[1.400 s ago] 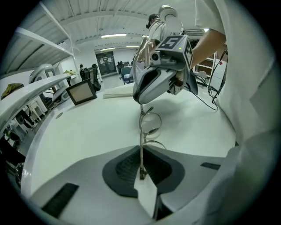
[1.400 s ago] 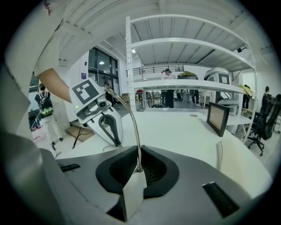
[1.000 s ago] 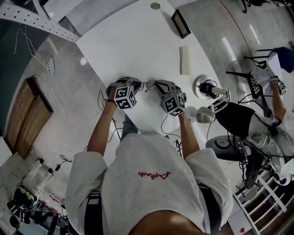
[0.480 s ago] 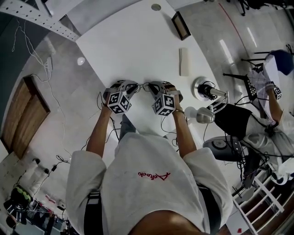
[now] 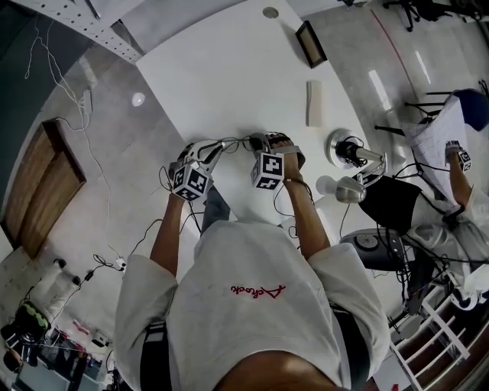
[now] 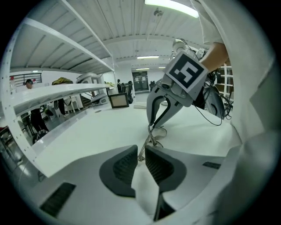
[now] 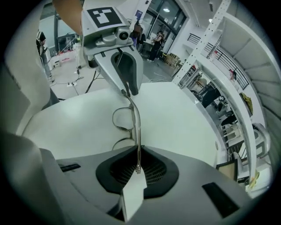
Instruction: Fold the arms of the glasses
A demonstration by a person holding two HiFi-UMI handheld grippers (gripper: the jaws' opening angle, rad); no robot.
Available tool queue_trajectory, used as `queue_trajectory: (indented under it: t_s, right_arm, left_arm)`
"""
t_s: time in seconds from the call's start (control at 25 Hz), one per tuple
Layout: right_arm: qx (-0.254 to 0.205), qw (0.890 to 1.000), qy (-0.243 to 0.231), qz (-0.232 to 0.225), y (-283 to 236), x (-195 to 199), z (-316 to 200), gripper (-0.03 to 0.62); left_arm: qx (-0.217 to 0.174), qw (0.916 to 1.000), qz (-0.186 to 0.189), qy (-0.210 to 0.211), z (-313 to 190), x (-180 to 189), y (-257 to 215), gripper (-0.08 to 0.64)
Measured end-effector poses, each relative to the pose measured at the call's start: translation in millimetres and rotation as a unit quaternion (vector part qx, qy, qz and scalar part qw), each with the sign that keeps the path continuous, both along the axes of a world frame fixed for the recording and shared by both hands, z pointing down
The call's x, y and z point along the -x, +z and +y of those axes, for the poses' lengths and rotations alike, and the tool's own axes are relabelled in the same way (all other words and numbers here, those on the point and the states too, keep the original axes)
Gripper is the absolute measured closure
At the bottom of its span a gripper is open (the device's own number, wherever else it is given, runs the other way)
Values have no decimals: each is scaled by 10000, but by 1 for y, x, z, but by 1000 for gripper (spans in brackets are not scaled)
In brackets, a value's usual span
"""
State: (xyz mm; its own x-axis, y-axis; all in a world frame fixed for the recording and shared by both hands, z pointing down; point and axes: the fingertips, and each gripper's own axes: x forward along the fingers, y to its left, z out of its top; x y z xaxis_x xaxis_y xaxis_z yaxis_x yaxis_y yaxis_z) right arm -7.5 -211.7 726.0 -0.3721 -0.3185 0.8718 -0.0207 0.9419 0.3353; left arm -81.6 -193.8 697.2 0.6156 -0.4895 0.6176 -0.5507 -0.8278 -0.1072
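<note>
Thin wire-rimmed glasses [image 7: 124, 124] hang just above the white table [image 5: 229, 69], between my two grippers. My right gripper [image 7: 138, 166] is shut on one end of them, and a thin metal bar [image 7: 136, 127] runs from its pads past both lens rims to my left gripper [image 7: 127, 90]. In the left gripper view, the tip of the glasses arm [image 6: 143, 150] lies between the pads of my left gripper [image 6: 140, 159], which stand slightly apart. Opposite, the right gripper [image 6: 152, 125] pinches the frame. In the head view the left gripper [image 5: 210, 150] and right gripper [image 5: 256, 143] face each other near the table's front edge.
A white bar [image 5: 314, 103], a black-framed panel [image 5: 311, 43] and a small round disc [image 5: 270, 12] lie farther back on the table. A desk lamp [image 5: 348, 153] stands at the table's right edge. Another person [image 5: 458, 130] sits at far right.
My left gripper has moved left and toward me and rolled; its marker cube now faces differently. The right gripper has rolled and sunk slightly. The glasses stay between them.
</note>
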Motion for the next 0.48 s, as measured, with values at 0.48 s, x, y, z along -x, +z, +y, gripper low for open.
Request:
queue_trajectory:
  t_s: [0.48]
  right_arm:
    - [-944,9949,-11,355,-8,2,-6,501]
  left_arm:
    - [-49,9978,379,-547,15,23,-19,479]
